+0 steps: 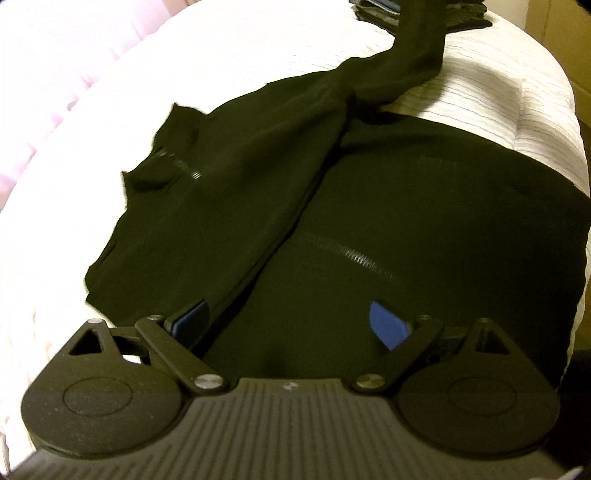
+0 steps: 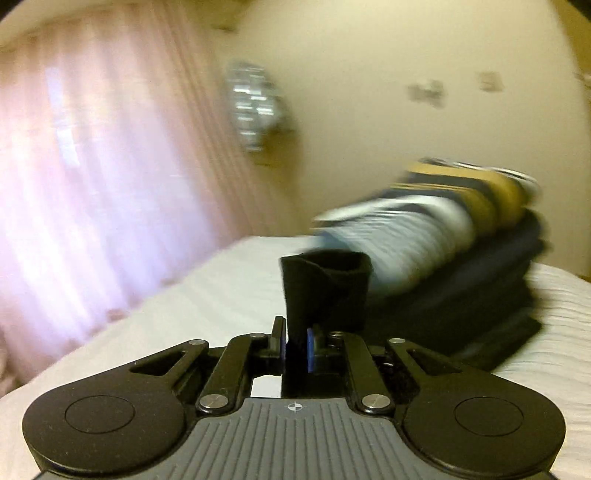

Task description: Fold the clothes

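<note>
A black zip-up garment (image 1: 424, 229) lies spread on the white bed cover (image 1: 110, 155), its left side folded in over the middle. One sleeve (image 1: 417, 48) stretches up and away toward the top of the left wrist view. My left gripper (image 1: 291, 319) hovers low over the garment's near hem, open, its blue pads (image 1: 386, 325) wide apart with only flat cloth beneath them. In the right wrist view my right gripper (image 2: 295, 349) is shut on the sleeve's black cuff (image 2: 325, 284), which stands up beyond the pads, lifted above the bed.
A stack of folded clothes (image 2: 461, 258), striped and yellow on top of dark ones, sits on the bed (image 2: 184, 295) just behind the cuff, also seen as folded clothes (image 1: 465, 14). Pink curtains (image 2: 92, 166) hang at the left. The bed's edge (image 1: 569, 122) drops off at the right.
</note>
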Tool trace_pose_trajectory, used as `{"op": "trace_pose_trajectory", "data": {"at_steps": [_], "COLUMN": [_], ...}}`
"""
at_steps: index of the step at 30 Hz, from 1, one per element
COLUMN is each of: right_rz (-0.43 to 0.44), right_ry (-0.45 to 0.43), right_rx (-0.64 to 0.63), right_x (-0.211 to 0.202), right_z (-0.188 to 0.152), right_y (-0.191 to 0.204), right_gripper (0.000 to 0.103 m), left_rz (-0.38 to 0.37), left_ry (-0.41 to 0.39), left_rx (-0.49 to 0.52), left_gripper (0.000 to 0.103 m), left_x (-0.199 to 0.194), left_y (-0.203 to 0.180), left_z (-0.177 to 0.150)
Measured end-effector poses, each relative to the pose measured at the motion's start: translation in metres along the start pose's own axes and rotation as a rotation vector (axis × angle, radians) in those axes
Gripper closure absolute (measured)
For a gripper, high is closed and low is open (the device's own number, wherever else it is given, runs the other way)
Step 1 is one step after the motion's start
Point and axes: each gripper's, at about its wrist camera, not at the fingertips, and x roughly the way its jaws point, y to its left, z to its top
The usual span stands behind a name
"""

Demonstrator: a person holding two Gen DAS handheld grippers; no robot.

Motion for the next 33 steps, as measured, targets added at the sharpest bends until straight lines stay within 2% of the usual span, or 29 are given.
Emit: {"op": "trace_pose_trajectory", "data": {"at_steps": [2, 4, 6, 7, 9, 10, 11, 12, 13, 14, 15, 17, 20, 25, 28, 30, 33], "right_rz": [0.139, 0.314, 0.530, 0.654, 0.832, 0.892, 0.911, 0.908, 0.904, 0.905, 0.912, 0.875, 0.773, 0.508, 0.359, 0.297, 0.227], "right_ry": [-0.020, -0.041, -0.032, -0.004, 0.077, 0.142, 0.218, 0.289, 0.354, 0.410, 0.455, 0.525, 0.595, 0.661, 0.679, 0.679, 0.683], "right_rx": [-0.112, -0.245, -0.371, -0.433, -0.526, -0.577, -0.637, -0.698, -0.734, -0.733, -0.712, -0.686, -0.618, -0.509, -0.444, -0.405, -0.362], "right_x": [-0.017, -0.041, -0.072, -0.086, -0.102, -0.105, -0.105, -0.105, -0.105, -0.104, -0.103, -0.101, -0.090, -0.065, -0.050, -0.046, -0.034], "right_z": [-0.013, -0.032, -0.062, -0.084, -0.135, -0.162, -0.189, -0.216, -0.236, -0.249, -0.258, -0.266, -0.258, -0.237, -0.220, -0.210, -0.200], "right_y": [0.064, 0.134, 0.201, 0.232, 0.278, 0.297, 0.310, 0.321, 0.328, 0.329, 0.326, 0.316, 0.288, 0.229, 0.196, 0.174, 0.145], "right_gripper": [0.093, 0.093, 0.093, 0.093, 0.093, 0.092, 0.091, 0.074, 0.036, 0.019, 0.014, 0.014, 0.014, 0.013, 0.014, 0.014, 0.013], "left_rz": [0.015, 0.038, 0.061, 0.072, 0.093, 0.105, 0.118, 0.128, 0.137, 0.143, 0.148, 0.152, 0.131, 0.043, -0.029, -0.082, -0.172], "left_ry": [-0.002, 0.002, 0.019, 0.027, 0.042, 0.049, 0.055, 0.062, 0.069, 0.077, 0.085, 0.096, 0.083, 0.029, 0.006, 0.005, 0.069], "left_rx": [-0.031, -0.065, -0.103, -0.122, -0.156, -0.173, -0.189, -0.206, -0.221, -0.237, -0.251, -0.272, -0.292, -0.341, -0.403, -0.442, -0.473], "left_gripper": [0.011, 0.011, 0.011, 0.011, 0.011, 0.011, 0.011, 0.011, 0.011, 0.011, 0.011, 0.011, 0.011, 0.013, 0.020, 0.024, 0.038], "left_x": [-0.010, -0.019, -0.025, -0.029, -0.037, -0.042, -0.046, -0.049, -0.052, -0.053, -0.053, -0.050, -0.039, -0.003, 0.027, 0.052, 0.093], "left_y": [0.010, 0.021, 0.031, 0.036, 0.046, 0.050, 0.055, 0.059, 0.063, 0.066, 0.069, 0.074, 0.082, 0.105, 0.129, 0.148, 0.166], "left_z": [-0.014, -0.031, -0.049, -0.058, -0.077, -0.087, -0.096, -0.105, -0.112, -0.119, -0.125, -0.131, -0.125, -0.093, -0.071, -0.057, -0.040]}}
